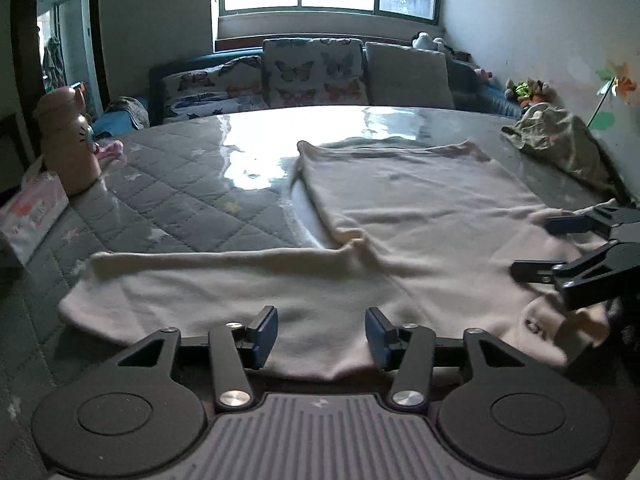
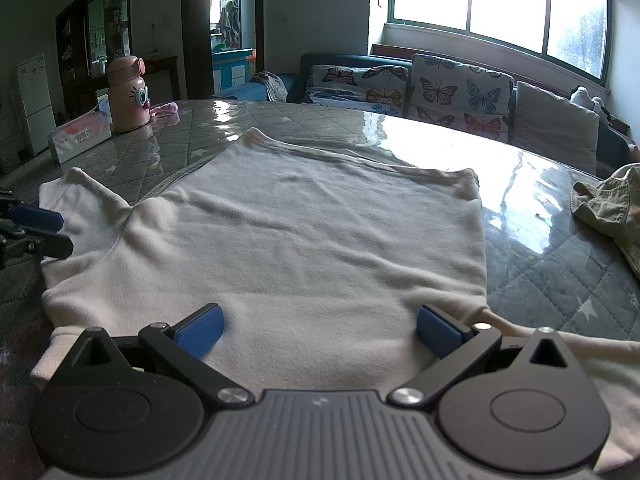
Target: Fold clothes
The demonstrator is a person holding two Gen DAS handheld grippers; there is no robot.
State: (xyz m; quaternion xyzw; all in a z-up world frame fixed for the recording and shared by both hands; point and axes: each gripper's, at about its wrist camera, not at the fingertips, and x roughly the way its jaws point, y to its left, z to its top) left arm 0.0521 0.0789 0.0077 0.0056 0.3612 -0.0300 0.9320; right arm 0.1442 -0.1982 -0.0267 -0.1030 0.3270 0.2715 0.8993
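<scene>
A cream shirt is lying spread flat on a glossy quilted table, collar end nearest the grippers and hem toward the sofa. One sleeve is stretching out to the left in the left wrist view; the other is trailing off under the right gripper's body.

The left gripper is hovering over the near edge of the shirt beside that left sleeve, its blue pads standing well apart with cloth showing between them; nothing is being gripped. The right gripper is sitting low over the shoulder area, its fingers splayed wide and holding nothing. In the left view its jaws are also showing at the far right, parted above the collar.

A crumpled olive garment is lying on the right side of the table, apart from the shirt. A pink bottle is standing at the far left corner, just beside a tissue pack
</scene>
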